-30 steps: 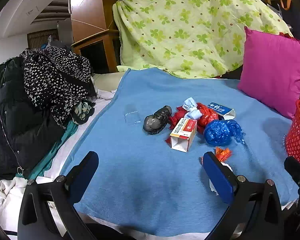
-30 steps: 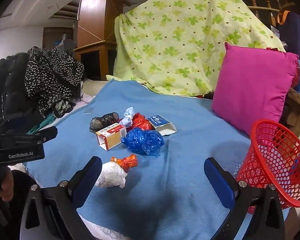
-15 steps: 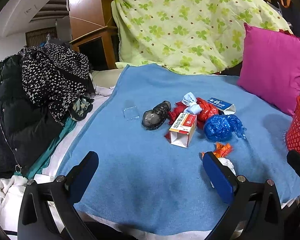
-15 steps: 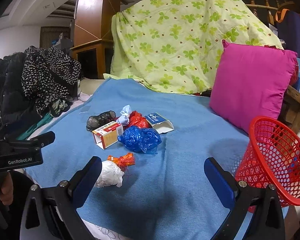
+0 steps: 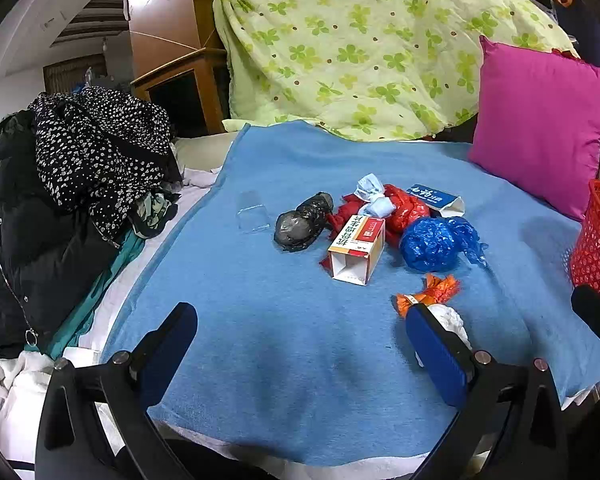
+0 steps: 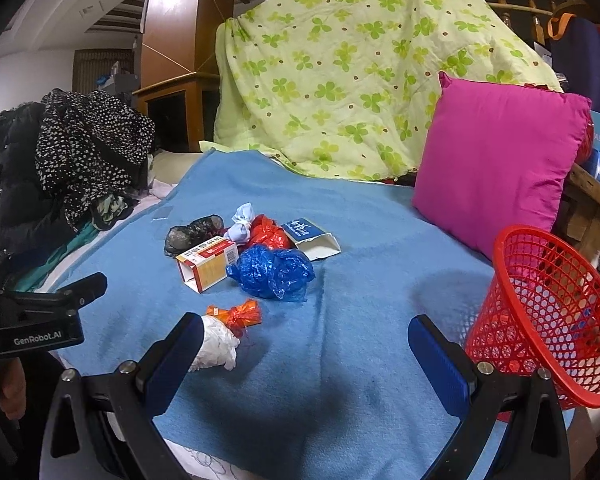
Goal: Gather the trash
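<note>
The trash lies in a loose cluster on the blue blanket (image 6: pixel 340 360) of the bed. Nearest is a white crumpled bag (image 6: pixel 216 346), at 10 o'clock from the right hand-held gripper (image 6: pixel 306 356), touching an orange wrapper (image 6: pixel 240 313). Both look light, soft and crushable; pinching the bulk should hold. Beyond lie a blue bag (image 6: pixel 272 272) and a stiffer carton (image 6: pixel 206 264). The red basket (image 6: pixel 548 320) stands at 3 o'clock, unobstructed. Both the right and the left hand-held gripper (image 5: pixel 302 348) gape wide, empty.

The left tool's finger (image 5: pixel 436 354) partly hides the white wad (image 5: pixel 454 322).
</note>
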Demonstrator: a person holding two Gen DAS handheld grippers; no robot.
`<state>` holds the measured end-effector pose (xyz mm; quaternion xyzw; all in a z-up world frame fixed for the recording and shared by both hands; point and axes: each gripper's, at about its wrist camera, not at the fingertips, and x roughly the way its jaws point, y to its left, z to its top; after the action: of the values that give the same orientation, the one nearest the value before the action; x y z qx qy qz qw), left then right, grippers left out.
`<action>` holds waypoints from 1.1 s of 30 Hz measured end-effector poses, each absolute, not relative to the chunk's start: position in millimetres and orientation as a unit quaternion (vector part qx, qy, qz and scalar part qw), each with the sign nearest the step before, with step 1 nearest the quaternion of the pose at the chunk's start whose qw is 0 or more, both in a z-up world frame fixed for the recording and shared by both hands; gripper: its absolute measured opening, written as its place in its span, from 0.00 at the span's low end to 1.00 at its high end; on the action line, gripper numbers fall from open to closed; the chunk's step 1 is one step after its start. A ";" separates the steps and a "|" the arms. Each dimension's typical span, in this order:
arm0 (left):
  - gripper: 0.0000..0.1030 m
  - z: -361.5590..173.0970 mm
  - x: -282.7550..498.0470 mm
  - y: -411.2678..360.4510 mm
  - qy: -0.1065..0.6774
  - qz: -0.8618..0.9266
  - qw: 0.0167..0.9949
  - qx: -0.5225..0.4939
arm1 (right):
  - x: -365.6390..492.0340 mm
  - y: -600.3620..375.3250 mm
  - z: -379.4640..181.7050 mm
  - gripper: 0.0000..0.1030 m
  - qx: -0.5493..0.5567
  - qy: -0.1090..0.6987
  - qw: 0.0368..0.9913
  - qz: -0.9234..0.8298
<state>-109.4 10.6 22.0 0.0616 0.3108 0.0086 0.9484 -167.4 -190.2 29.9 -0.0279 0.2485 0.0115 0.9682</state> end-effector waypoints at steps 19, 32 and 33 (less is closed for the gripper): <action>1.00 8.0 -105.5 11.2 0.324 -0.008 0.944 0.059 | -159.7 -195.3 26.9 1.00 -0.016 0.273 0.962 0.000; 1.00 -17.4 -94.1 27.2 0.337 -0.050 0.940 0.028 | -21.6 -216.7 8.4 1.00 0.108 0.405 0.905 0.077; 1.00 -18.8 -93.8 26.4 0.338 -0.058 0.939 0.025 | -11.7 -217.4 4.1 1.00 0.122 0.413 0.899 0.084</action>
<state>-93.8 26.4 -18.8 0.0251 0.3382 -0.0582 0.9389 -11.7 -217.4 4.1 0.1218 0.4128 0.0837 0.8988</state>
